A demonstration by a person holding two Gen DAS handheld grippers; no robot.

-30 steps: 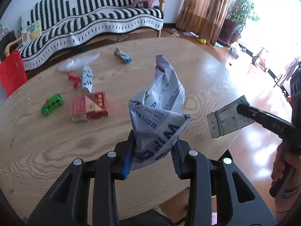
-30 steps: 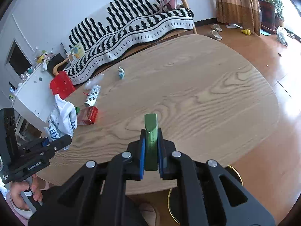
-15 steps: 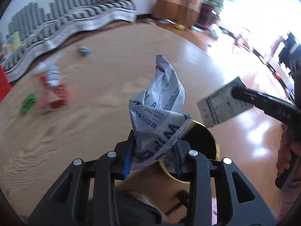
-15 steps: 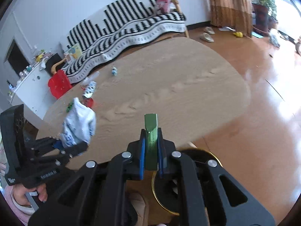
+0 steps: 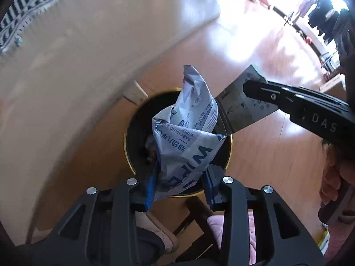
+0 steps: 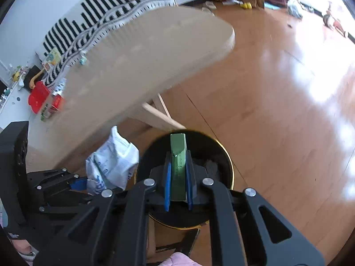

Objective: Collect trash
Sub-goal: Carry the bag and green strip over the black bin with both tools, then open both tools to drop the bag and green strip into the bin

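1. A crumpled white and blue baby-wipes packet (image 5: 188, 133) is clamped between the blue pads of the left hand-held gripper (image 5: 179, 186) and is held directly above a round black bin with a gold rim (image 5: 127, 146) that stands on the wooden floor (image 5: 255, 51).
2. A flat green carton (image 6: 177, 166) is pinched upright between the pads of the right hand-held gripper (image 6: 177, 188), also over the mouth of the bin (image 6: 228, 168).
3. In the left wrist view, the right hand-held gripper (image 5: 250, 88) is seen entering from the right, with the carton (image 5: 241, 108) just beside the packet.
4. In the right wrist view, the left hand-held gripper (image 6: 77, 182) is seen at the near left, with the packet (image 6: 113, 159) at the bin's left edge.
5. Some dark debris is seen inside the bin.
6. A pale wooden bench (image 6: 144, 55) is seen to the far left of the bin, with a red box (image 6: 57, 103) and other small items, blurred, at its far left end.
7. A black and white striped sofa (image 6: 106, 15) is seen beyond the bench.
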